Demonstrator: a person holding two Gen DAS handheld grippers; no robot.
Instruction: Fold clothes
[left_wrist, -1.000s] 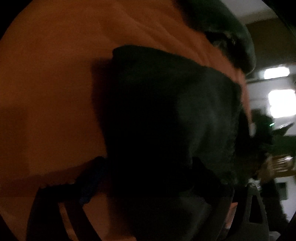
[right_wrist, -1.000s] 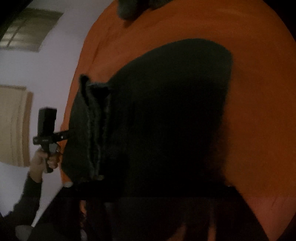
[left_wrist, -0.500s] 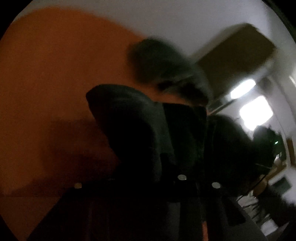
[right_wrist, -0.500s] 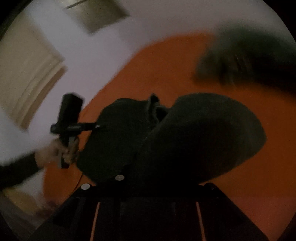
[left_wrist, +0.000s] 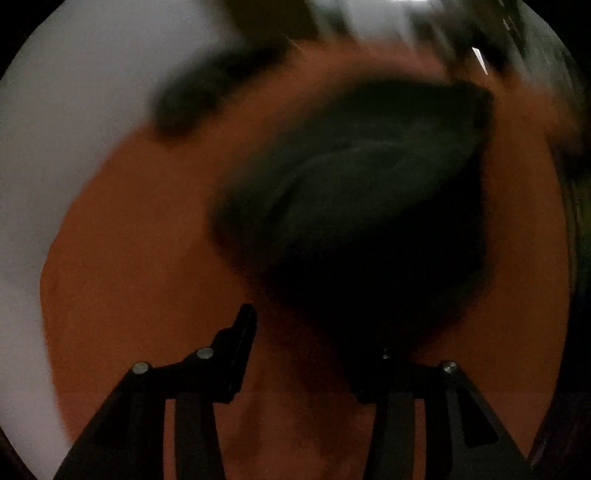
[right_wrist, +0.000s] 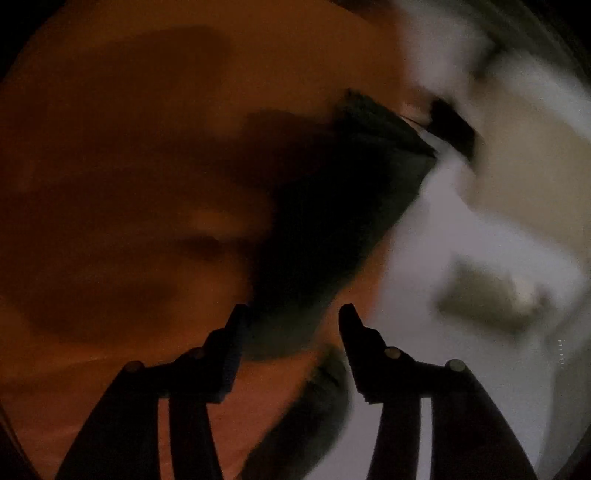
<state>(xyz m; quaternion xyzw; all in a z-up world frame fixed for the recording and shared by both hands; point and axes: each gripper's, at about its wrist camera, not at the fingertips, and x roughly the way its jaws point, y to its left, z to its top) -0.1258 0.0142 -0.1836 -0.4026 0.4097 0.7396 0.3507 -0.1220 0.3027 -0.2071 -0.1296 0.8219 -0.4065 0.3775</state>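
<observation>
A dark garment (left_wrist: 354, 206) lies bunched on the orange bench (left_wrist: 140, 258), and both views are smeared and dim.

In the left wrist view the left gripper (left_wrist: 317, 332) hangs over the bench with the garment straight ahead and a little right of its centre line. Its jaws are opening, and nothing is clamped between them: orange bench shows in the gap, while the right finger is lost against the dark cloth, so contact there cannot be told. The heap's long axis runs from lower left to upper right in this view, with a curved fold edge across its upper half. A second dark bundle (left_wrist: 207, 96) lies apart at the far bench edge.

In the right wrist view the right gripper (right_wrist: 291, 314) points at the near end of the same garment (right_wrist: 332, 206), which stretches away up and right to a tip near the bench edge. Its jaws are opening too; cloth sits in the gap, but the fingers (right_wrist: 351, 328) stand clear of it.

By this reading the right gripper is nearer a free end, so a next fold would likely start there.
</observation>
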